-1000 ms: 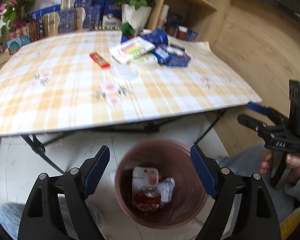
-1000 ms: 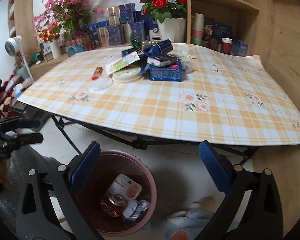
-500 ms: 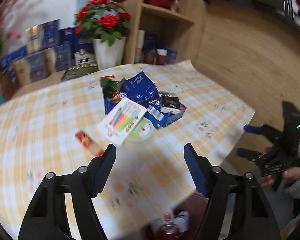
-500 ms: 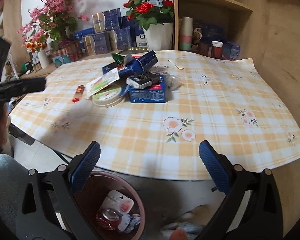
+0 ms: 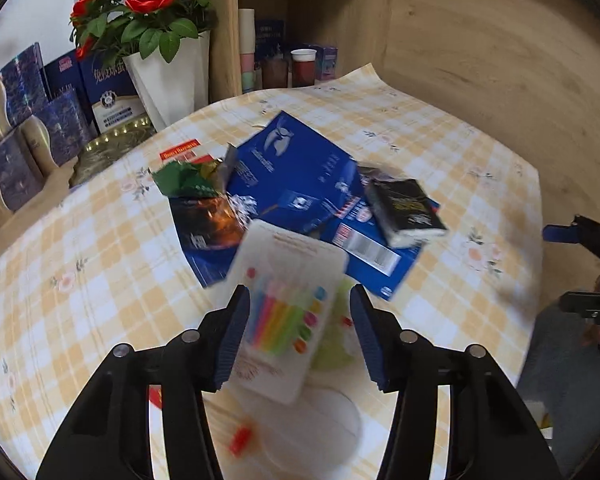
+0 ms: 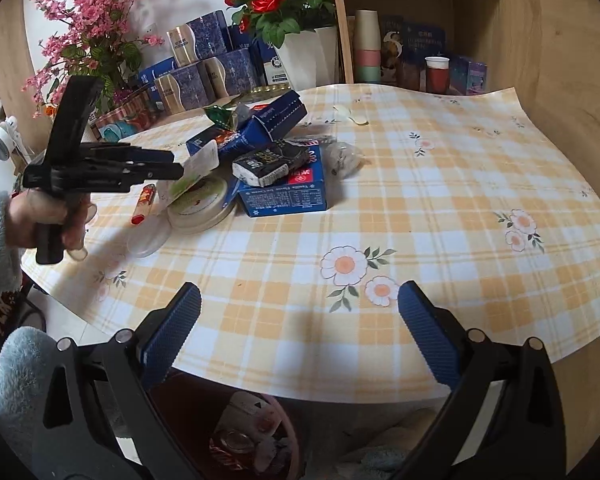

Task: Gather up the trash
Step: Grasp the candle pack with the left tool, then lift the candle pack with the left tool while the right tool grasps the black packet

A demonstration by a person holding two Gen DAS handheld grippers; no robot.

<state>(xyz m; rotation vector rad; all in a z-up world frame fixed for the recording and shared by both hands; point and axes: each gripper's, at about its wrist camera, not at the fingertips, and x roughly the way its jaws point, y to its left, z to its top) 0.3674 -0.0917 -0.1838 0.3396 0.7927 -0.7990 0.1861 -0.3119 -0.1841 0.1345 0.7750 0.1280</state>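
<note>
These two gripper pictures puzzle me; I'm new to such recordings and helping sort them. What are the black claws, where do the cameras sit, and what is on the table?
No robot here: a person holds a hand-operated claw in each hand, with a wide-angle camera on each looking along its fingers. In the left claw's view, the left gripper is closing around a white card of coloured candles, not yet pinching it. In the right claw's view, the right gripper is open and empty above the checked tablecloth. On the cloth lie blue cartons, a black tissue pack and a round lid. The bin stands below.
</note>
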